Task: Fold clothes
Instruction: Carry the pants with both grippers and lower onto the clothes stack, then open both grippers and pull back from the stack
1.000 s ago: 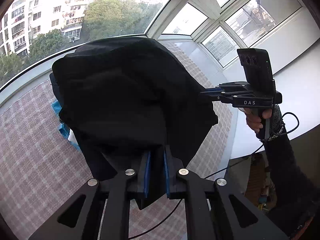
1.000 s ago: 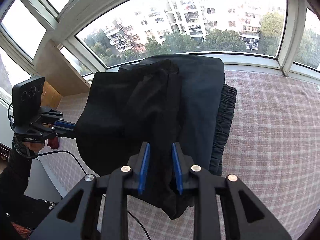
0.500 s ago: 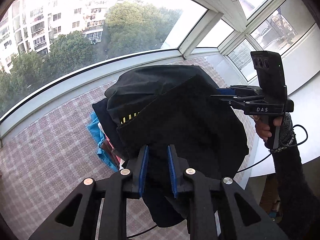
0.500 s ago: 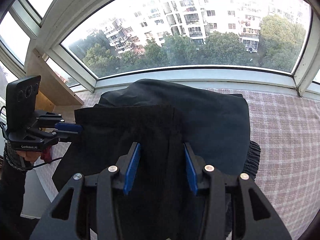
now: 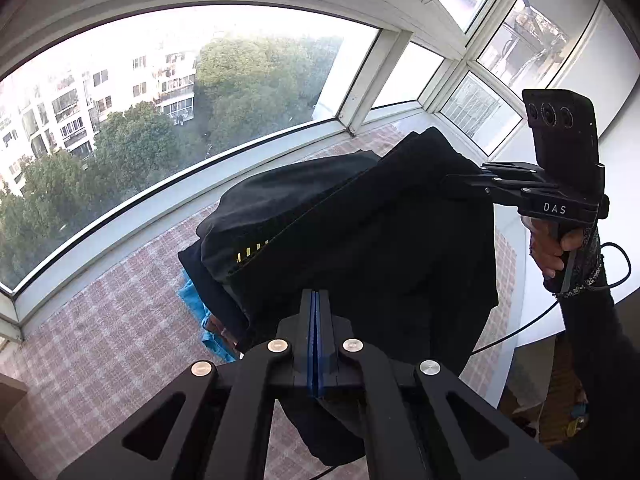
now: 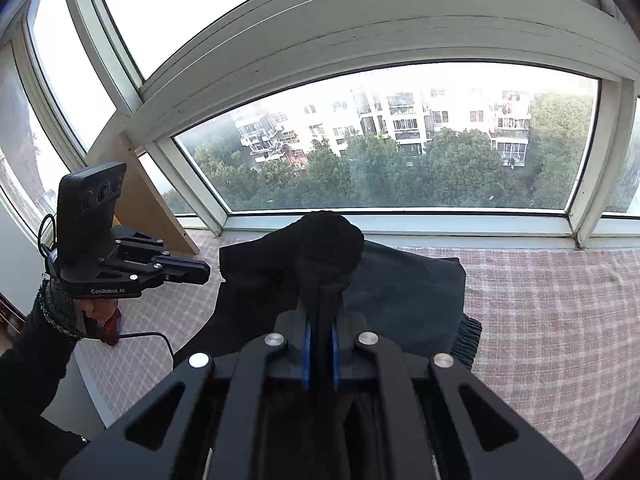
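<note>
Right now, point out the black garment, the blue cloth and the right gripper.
black garment (image 5: 380, 248): left wrist view, middle of the lifted dark fabric.
blue cloth (image 5: 196, 304): left wrist view, edge poking out under the pile.
right gripper (image 6: 320, 344): right wrist view, between its fingertips, pinching black fabric.

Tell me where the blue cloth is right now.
In the left wrist view the blue cloth peeks out at the left side of the pile, under the black garment, lying on the checked cover below the window.
</note>
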`<state>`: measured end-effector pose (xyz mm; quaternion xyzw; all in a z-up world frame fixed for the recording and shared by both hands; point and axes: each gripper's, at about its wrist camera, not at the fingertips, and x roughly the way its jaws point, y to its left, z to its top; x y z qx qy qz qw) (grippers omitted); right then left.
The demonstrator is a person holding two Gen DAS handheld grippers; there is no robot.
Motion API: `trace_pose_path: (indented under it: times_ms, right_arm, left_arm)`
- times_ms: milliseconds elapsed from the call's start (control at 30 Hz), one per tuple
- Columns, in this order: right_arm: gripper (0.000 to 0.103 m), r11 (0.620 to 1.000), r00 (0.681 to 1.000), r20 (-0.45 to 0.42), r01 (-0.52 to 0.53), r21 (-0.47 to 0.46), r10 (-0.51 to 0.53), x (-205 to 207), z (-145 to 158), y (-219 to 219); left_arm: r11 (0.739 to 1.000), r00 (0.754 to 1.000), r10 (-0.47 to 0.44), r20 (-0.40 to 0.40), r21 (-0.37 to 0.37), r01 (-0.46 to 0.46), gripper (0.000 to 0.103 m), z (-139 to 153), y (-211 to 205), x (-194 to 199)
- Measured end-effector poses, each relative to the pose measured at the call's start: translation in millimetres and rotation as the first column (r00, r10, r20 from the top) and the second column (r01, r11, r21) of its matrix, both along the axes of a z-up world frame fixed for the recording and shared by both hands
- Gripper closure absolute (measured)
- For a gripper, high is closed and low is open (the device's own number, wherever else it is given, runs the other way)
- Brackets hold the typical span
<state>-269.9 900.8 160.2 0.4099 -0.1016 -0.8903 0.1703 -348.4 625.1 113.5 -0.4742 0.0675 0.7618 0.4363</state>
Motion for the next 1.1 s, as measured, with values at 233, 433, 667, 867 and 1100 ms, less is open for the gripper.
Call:
trace_pose_path:
  times_ms: [233,433,667,867,1100]
  right_arm:
    - [0.087,0.998,0.991,0.123,0.061,0.007,-0.061,-33,-55,23]
    - [0.079,0.993,0.982,0.163,0.083,0.080,-0.096,-52,-69,26]
    - [0.066,0.984,0.985,0.094,0.134,0.117,-0.145,-11,-29,25]
    - [0.066,0.985,0.996,0.090,0.012,0.173,-0.028,13,-34,-10]
    - [0.066,0.974,0.984,0.161,0.032,0.224,-0.069,9,-57,-14]
  left_arm:
    - [0.996,0.998,0.056,0.016,-0.065,-0.054,0.094,-10,12,-31]
    - [0.998,1.000,0.013,0.026,-0.060,-0.012,0.093,-17,17,-19]
    - [0.990,0.998,0.062,-0.021,-0.128,-0.064,0.093,-29,30,-20]
    - [0.997,0.999,-0.046,-0.025,-0.061,0.044,0.086,-22,50,-1]
    - [0.983,0.996,0.076,-0.042,-0.163,-0.082,0.101,-54,47,-42]
